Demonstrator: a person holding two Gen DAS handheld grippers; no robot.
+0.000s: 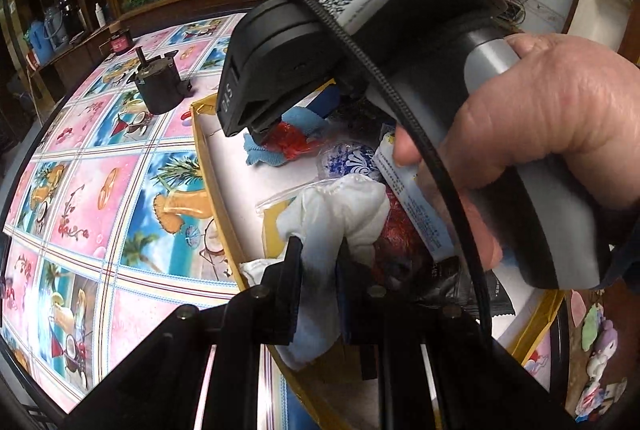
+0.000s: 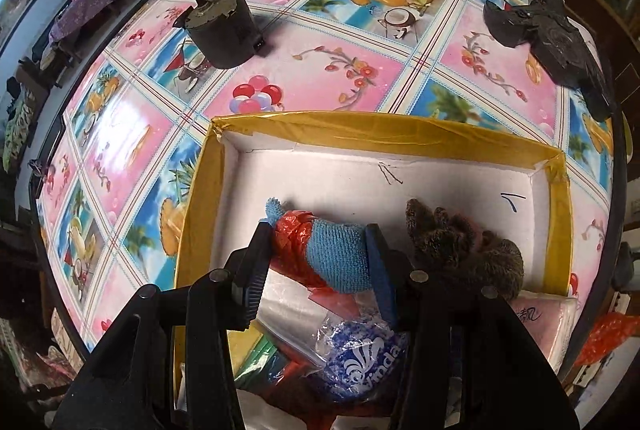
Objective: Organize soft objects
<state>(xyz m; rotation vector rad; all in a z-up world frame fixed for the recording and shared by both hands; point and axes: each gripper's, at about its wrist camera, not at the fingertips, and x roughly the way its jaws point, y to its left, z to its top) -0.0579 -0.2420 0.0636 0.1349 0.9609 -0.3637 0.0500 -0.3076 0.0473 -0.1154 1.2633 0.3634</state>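
A cardboard box (image 2: 384,127) with yellow tape on its rim and a white inside sits on the flowered tablecloth. My right gripper (image 2: 318,254) is shut on a blue knitted cloth (image 2: 340,256) bundled with red crinkly plastic (image 2: 290,234), held over the box's middle. In the left wrist view this gripper (image 1: 264,131) hangs above the box (image 1: 204,157) with the same cloth (image 1: 300,119). My left gripper (image 1: 318,262) is shut on a white sock-like cloth (image 1: 340,209) inside the box. A brown furry toy (image 2: 464,242) lies in the box to the right.
A blue-white Vinda tissue pack (image 2: 360,354), clear bags and other packets fill the near part of the box. A dark metal motor (image 2: 224,25) stands on the table at the far left, a black crumpled object (image 2: 552,41) at the far right.
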